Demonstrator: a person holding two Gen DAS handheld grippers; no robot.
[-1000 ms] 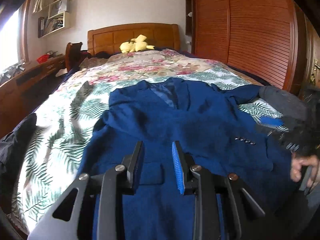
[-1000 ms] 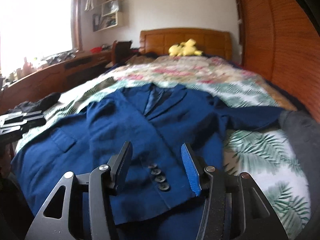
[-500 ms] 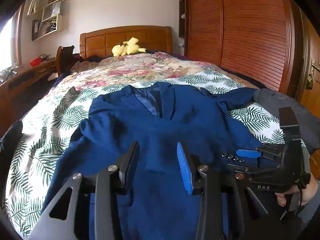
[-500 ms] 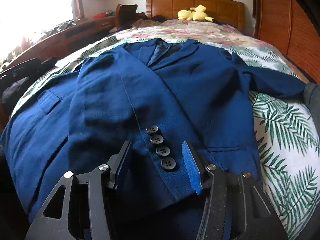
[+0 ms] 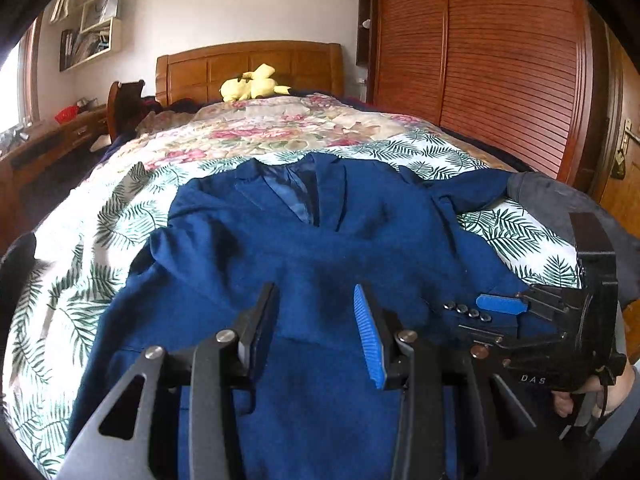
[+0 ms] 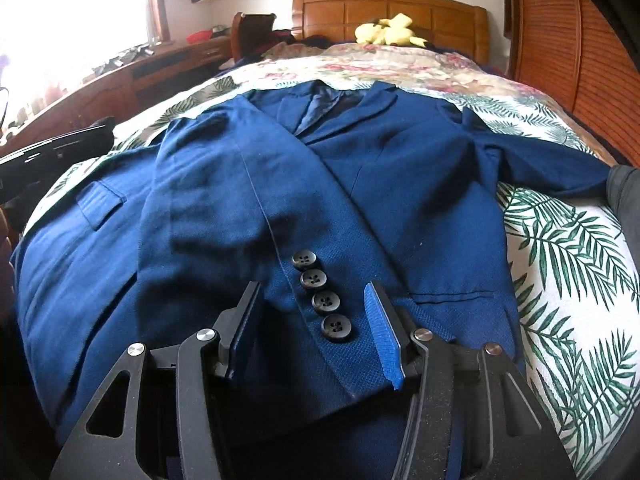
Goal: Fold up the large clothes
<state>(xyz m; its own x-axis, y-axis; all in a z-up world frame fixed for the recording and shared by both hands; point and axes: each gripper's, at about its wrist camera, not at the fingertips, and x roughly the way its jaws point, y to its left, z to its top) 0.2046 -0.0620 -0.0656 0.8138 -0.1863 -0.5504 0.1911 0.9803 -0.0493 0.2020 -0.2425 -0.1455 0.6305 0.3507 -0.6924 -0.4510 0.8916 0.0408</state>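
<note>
A navy blue suit jacket (image 5: pixel 304 248) lies front up on the bed, collar toward the headboard. One sleeve is folded across the front, its cuff with several dark buttons (image 6: pixel 324 294) near the hem. The other sleeve (image 6: pixel 544 160) lies out to the right. My left gripper (image 5: pixel 316 312) is open and empty, low over the jacket's lower front. My right gripper (image 6: pixel 312 316) is open, its fingers either side of the buttoned cuff; it also shows in the left wrist view (image 5: pixel 500 304) beside the buttons.
The bed has a leaf-print cover (image 5: pixel 80 264) and a floral quilt (image 5: pixel 280 128). A yellow plush toy (image 5: pixel 252 86) sits by the wooden headboard (image 5: pixel 248 64). A grey garment (image 5: pixel 560 200) lies at the right edge. A desk (image 6: pixel 120 84) stands left, a wardrobe (image 5: pixel 500 60) right.
Both grippers have moved lower and closer over the jacket. My right gripper has come up to the buttoned cuff, which now lies between its open fingers.
</note>
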